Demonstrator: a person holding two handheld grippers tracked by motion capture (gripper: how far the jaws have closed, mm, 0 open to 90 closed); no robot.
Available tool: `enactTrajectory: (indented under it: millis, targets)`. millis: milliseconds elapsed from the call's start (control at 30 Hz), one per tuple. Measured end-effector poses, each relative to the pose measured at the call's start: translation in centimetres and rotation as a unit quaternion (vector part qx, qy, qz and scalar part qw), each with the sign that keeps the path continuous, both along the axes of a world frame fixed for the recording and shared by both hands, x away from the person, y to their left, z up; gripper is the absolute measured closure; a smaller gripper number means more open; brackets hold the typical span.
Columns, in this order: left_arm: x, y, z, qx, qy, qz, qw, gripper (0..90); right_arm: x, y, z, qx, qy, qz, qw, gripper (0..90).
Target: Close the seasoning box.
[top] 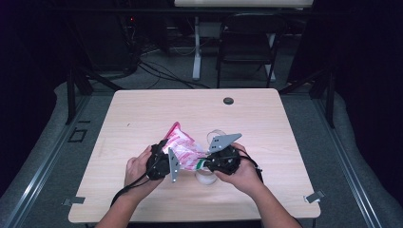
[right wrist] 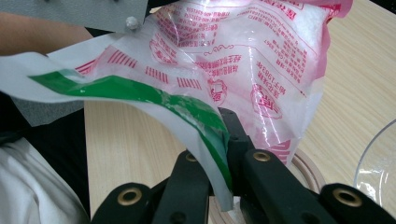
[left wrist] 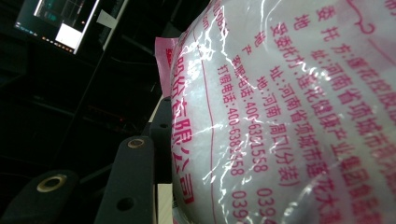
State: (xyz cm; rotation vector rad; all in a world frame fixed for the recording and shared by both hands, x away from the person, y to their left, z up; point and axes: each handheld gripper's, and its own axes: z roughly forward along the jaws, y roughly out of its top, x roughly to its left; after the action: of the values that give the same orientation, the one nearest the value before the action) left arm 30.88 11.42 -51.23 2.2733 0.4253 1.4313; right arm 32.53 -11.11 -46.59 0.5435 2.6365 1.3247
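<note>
A bag (top: 183, 149) with pink print is held above the near middle of the table (top: 142, 114) between the left gripper (top: 164, 161) and the right gripper (top: 209, 164), as seen from the high view. A hand (top: 138, 168) is wrapped around the left gripper, and another hand (top: 244, 173) around the right one. A clear bowl (top: 214, 137) is seen on the table just behind the right gripper, and something white lies beneath that gripper, too hidden to be identified.

In the right gripper view, detail missing from above is shown: a white strip with a green band (right wrist: 140, 95) at the bag's edge is pinched between the two black jaws, which are closed almost fully on it. The bag's body (right wrist: 243, 60) is stretched away from the jaws, and a curved clear rim (right wrist: 373, 158) is visible at the right edge.

In the left gripper view, the bag (left wrist: 289, 116) is pressed close to the camera, its white grainy filling and pink lettering made plain. One black finger (left wrist: 130, 182) is seen beside the bag, touching it; the other is hidden behind the plastic, so the width of the gap cannot be told, though the bag appears to be gripped there.
</note>
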Motion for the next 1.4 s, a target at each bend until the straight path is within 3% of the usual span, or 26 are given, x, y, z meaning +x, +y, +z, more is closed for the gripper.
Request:
enactTrajectory:
  millis: [300, 533, 800, 833, 1067, 1400]
  targets:
    - [0.0, -0.2, 0.2, 0.009, -0.01, -0.004, 0.9999, 59.5, -0.2, -0.2, -0.1, -0.001, -0.001, -0.005, 1.0, 90.0]
    - [-0.1, -0.2, 0.4, 0.03, -0.016, -0.003, 0.9994, 59.5, -0.3, -0.3, -0.3, -0.002, -0.001, -0.011, 0.9999, 90.0]
    - [0.0, -0.5, 0.4, 0.028, -0.02, -0.008, 0.9994, 59.9, -0.3, -0.4, -0.4, -0.001, 0.004, -0.013, 0.9999, 90.0]
    - [0.0, -0.5, 0.6, 0.038, -0.017, -0.006, 0.9991, 60.0, -0.3, -0.5, -0.4, -0.001, 0.004, -0.014, 0.9999, 90.0]
    - [0.0, -0.7, 1.1, 0.054, -0.023, -0.009, 0.9982, 60.1, -0.2, -0.7, -0.4, 0.005, 0.005, -0.017, 0.9998, 90.0]
    - [-0.1, -0.8, 1.3, 0.07, -0.031, -0.011, 0.997, 60.2, -0.2, -0.7, -0.4, 0.004, 0.005, -0.017, 0.9998, 90.0]
